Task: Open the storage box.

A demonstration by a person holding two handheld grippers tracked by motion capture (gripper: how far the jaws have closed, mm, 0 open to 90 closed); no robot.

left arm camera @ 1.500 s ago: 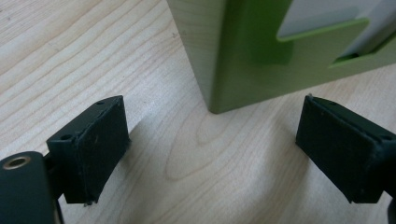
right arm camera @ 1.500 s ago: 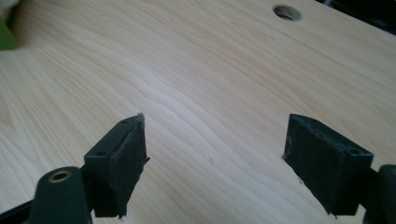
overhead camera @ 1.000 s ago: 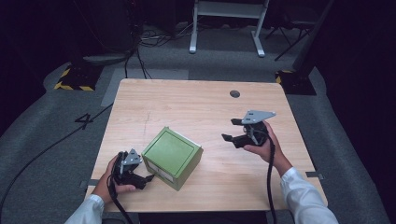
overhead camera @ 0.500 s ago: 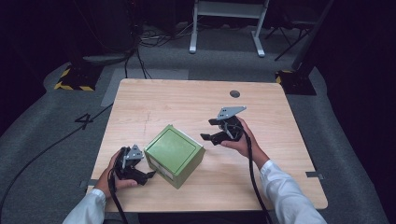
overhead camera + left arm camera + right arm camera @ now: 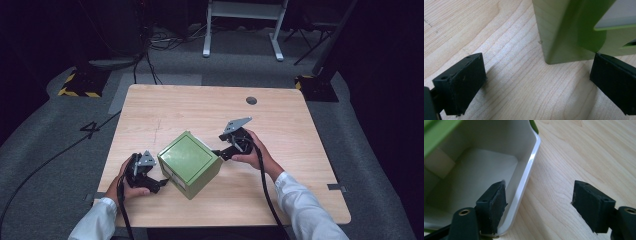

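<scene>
Dark floor rings the wooden worktop (image 5: 165,107), where the green box (image 5: 189,161) sits mid-front between both released claws; the right claw (image 5: 537,207) should straddle its white rim squarely before clenching.

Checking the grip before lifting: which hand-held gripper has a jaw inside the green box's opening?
The right hand-held gripper: one jaw sits inside the green box, straddling its white rim. The left hand-held gripper stands open outside a corner.

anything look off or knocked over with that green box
The green box lies on its side on the table: its white open mouth faces sideways toward the right gripper, one jaw just inside the rim. No spill or damage shows.
</scene>
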